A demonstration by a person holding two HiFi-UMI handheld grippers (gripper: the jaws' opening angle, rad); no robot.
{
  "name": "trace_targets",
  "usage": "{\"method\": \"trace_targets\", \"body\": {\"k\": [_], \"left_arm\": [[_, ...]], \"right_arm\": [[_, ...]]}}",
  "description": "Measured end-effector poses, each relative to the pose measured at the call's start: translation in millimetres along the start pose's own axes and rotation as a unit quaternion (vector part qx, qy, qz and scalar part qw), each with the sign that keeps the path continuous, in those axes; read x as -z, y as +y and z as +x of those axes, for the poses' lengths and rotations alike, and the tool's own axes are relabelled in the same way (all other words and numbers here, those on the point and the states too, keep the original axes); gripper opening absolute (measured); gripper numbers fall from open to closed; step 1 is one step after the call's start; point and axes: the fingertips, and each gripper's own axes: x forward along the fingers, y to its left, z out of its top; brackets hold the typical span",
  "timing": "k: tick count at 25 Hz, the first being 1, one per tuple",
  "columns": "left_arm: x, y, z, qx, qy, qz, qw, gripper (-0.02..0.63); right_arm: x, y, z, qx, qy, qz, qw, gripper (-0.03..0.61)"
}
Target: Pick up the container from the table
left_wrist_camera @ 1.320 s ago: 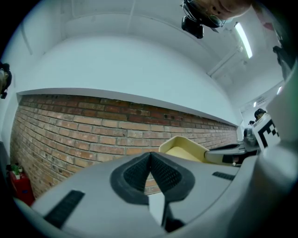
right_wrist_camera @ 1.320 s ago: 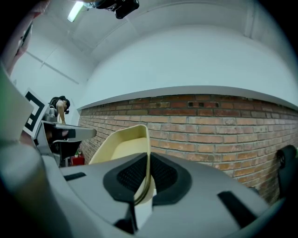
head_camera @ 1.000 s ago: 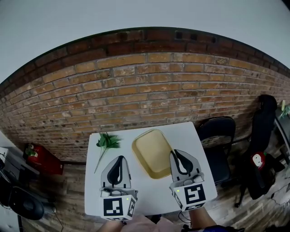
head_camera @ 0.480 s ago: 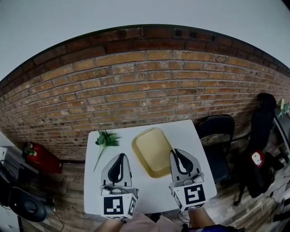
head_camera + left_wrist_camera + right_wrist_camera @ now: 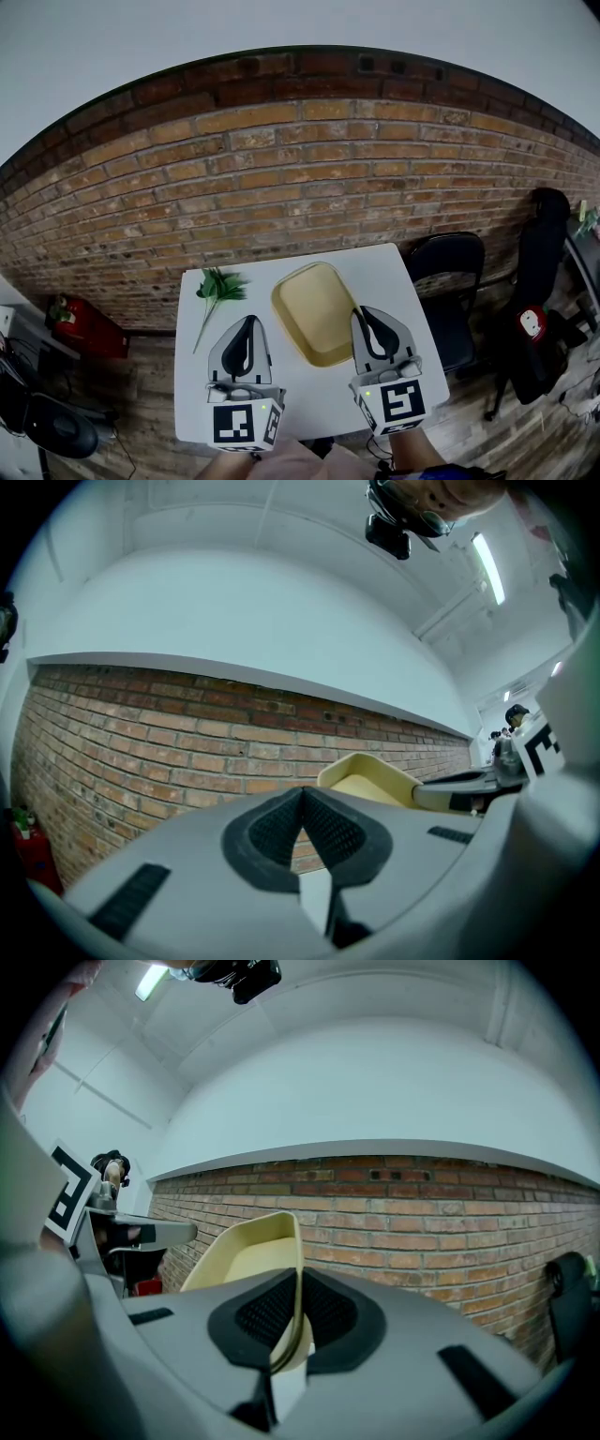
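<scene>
A shallow pale-yellow container point(image 5: 314, 314) hangs over the white table point(image 5: 192, 375), its right rim pinched by my right gripper point(image 5: 362, 317). In the right gripper view the thin rim point(image 5: 298, 1316) runs between the black pads of the right gripper point(image 5: 298, 1288), and the container point(image 5: 246, 1255) rises tilted against the brick wall. My left gripper point(image 5: 251, 323) sits to the container's left, apart from it, jaws shut on nothing. In the left gripper view the pads of the left gripper point(image 5: 300, 806) meet, with the container point(image 5: 370, 778) beyond them to the right.
A green plant sprig point(image 5: 220, 289) lies at the table's far left. A black chair point(image 5: 450, 281) stands right of the table, with a dark bag point(image 5: 544, 281) beyond it. A red object point(image 5: 80, 326) sits on the floor at left. A brick wall point(image 5: 309, 187) rises behind.
</scene>
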Motion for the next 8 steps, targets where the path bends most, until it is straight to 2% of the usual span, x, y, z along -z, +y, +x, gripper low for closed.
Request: {"method": "trace_targets", "body": {"k": [8], "left_arm": [[1.6,0.2,0.1,0.000,0.003,0.001,1.0000,0.008]], "right_arm": [[3.2,0.3,0.2,0.000,0.002,0.004,1.000,0.020]]}}
